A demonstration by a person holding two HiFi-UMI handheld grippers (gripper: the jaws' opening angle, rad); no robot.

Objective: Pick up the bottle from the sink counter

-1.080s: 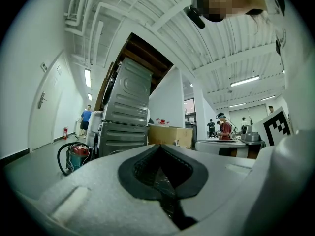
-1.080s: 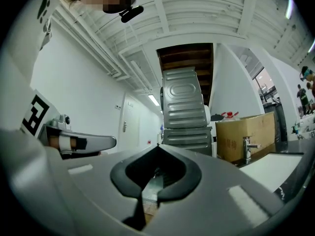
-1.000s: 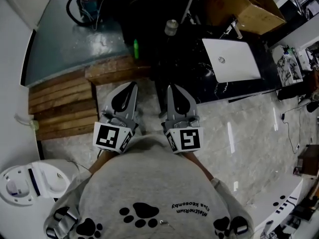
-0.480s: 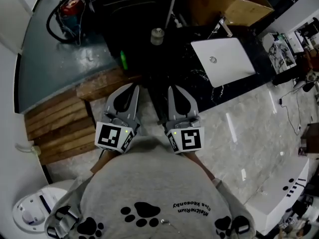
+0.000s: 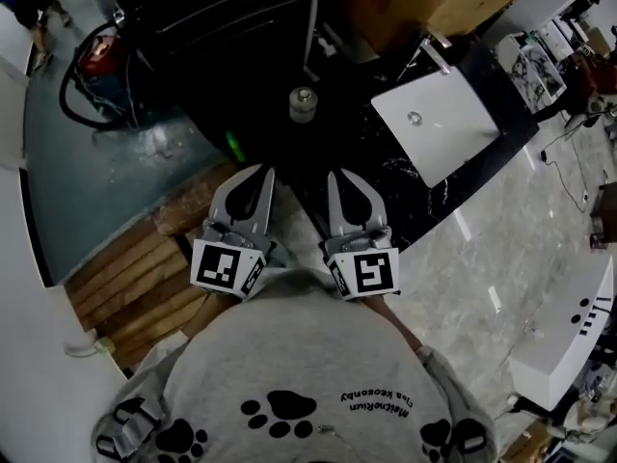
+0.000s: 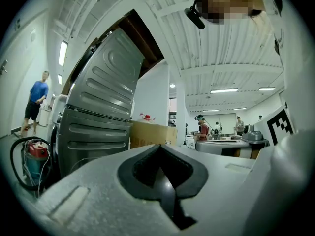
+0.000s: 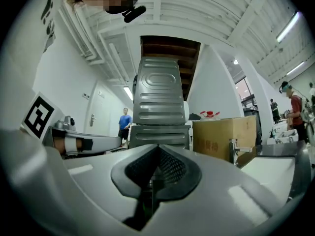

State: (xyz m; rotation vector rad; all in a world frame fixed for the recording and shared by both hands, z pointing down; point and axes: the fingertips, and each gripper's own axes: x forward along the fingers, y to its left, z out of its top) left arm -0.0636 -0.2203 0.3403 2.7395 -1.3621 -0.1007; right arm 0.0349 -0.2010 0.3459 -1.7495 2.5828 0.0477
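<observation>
Bottle (image 5: 302,104) stands on black counter (image 5: 386,177) near white sink (image 5: 436,128); left tongs (image 5: 261,172), right tongs (image 5: 335,176) both closed, empty.

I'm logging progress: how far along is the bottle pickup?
Done: nothing; left of the white sink, the green bottle-like item and the grey capped container stand untouched. In hand: nothing; left gripper and right gripper are shut, empty, apart from both. Left: reach, open, grasp, lift.
</observation>
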